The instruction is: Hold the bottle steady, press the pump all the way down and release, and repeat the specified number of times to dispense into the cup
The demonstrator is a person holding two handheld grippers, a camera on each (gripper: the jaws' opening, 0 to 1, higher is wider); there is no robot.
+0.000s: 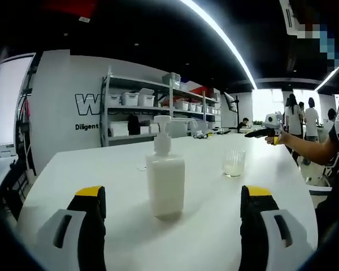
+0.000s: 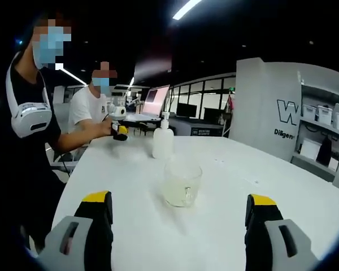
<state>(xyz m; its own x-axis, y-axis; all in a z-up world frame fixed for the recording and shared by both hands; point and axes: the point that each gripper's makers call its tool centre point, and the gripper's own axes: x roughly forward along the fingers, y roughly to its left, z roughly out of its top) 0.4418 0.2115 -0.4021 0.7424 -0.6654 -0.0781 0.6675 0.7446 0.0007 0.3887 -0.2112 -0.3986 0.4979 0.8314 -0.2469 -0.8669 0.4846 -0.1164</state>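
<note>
A white pump bottle [image 1: 165,182] stands upright on the white table [image 1: 101,169], its pump head [image 1: 162,121] up. My left gripper [image 1: 172,195] is open, its yellow-tipped jaws wide to either side, with the bottle a short way ahead and untouched. To the bottle's right sits a clear glass cup [image 1: 234,162] holding a little pale liquid. In the right gripper view the cup [image 2: 182,183] is just ahead of my open right gripper [image 2: 179,199], with the bottle [image 2: 163,141] farther back. The left gripper [image 2: 120,131] is hand-held left of the bottle. The right gripper [image 1: 265,132] hovers beyond the cup.
Metal shelves [image 1: 152,107] with white bins line the wall behind the table. Several people [image 1: 302,118] stand at the far right. A person in white [image 2: 90,107] sits by the table's far-left edge, with a laptop [image 2: 152,104] behind. The table's near edge curves on the left [image 1: 34,192].
</note>
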